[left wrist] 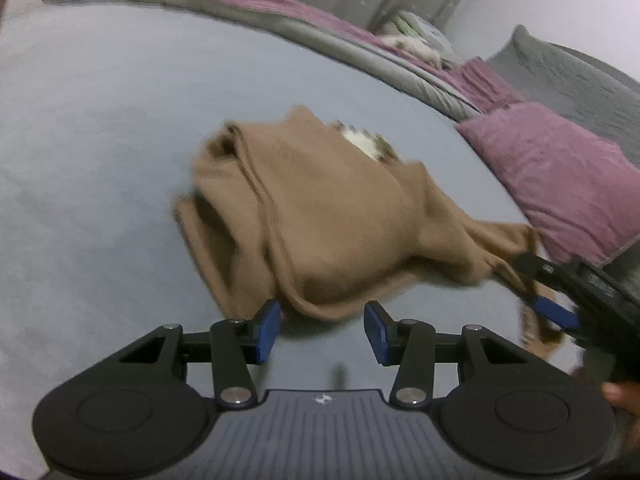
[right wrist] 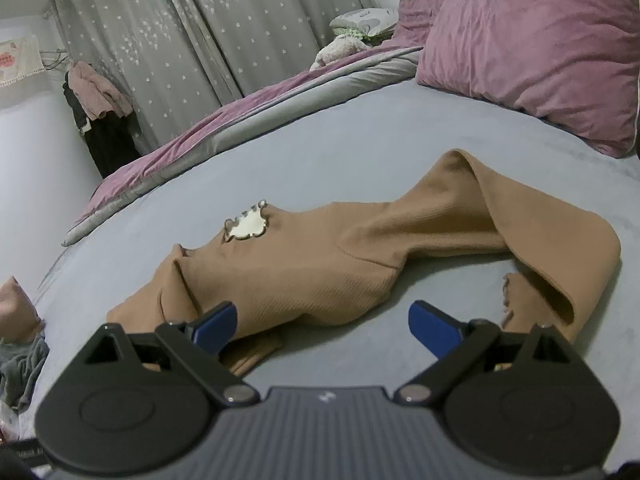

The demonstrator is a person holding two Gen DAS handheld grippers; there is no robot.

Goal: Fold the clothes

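From the left wrist view, one tan ribbed-knit garment (left wrist: 320, 216) lies bunched in the middle of the grey-blue bed sheet (left wrist: 100, 160), with a pale patch near its far edge. It looks soft, light and limp, likely to sag and slide, so it is best pinched at a hem or corner, not through the thick folds. The left claw (left wrist: 323, 330) hangs just short of the garment's near edge, its two blue pads (left wrist: 267, 330) spread apart with nothing between them. At the right edge the right claw (left wrist: 554, 312) sits by the garment's trailing right end; blur hides whether it touches the cloth. One mauve velvet pillow (left wrist: 560, 188) lies to the far right.

From the right wrist view, the same single garment (right wrist: 320, 264) stretches across the bed sheet (right wrist: 320, 140), with one cream scalloped patch (right wrist: 248, 227) on its left part and a doubled-over tube of cloth, perhaps a sleeve, looping to the right. The right claw (right wrist: 323, 330) stands wide open, its left pad over the near hem, its right pad beside the frayed-looking end, gripping nothing. The mauve pillow (right wrist: 540, 48) sits far right; a second, smaller mauve cushion (right wrist: 416, 18) lies behind it. A heap of hanging clothes (right wrist: 96, 112) shows far left.
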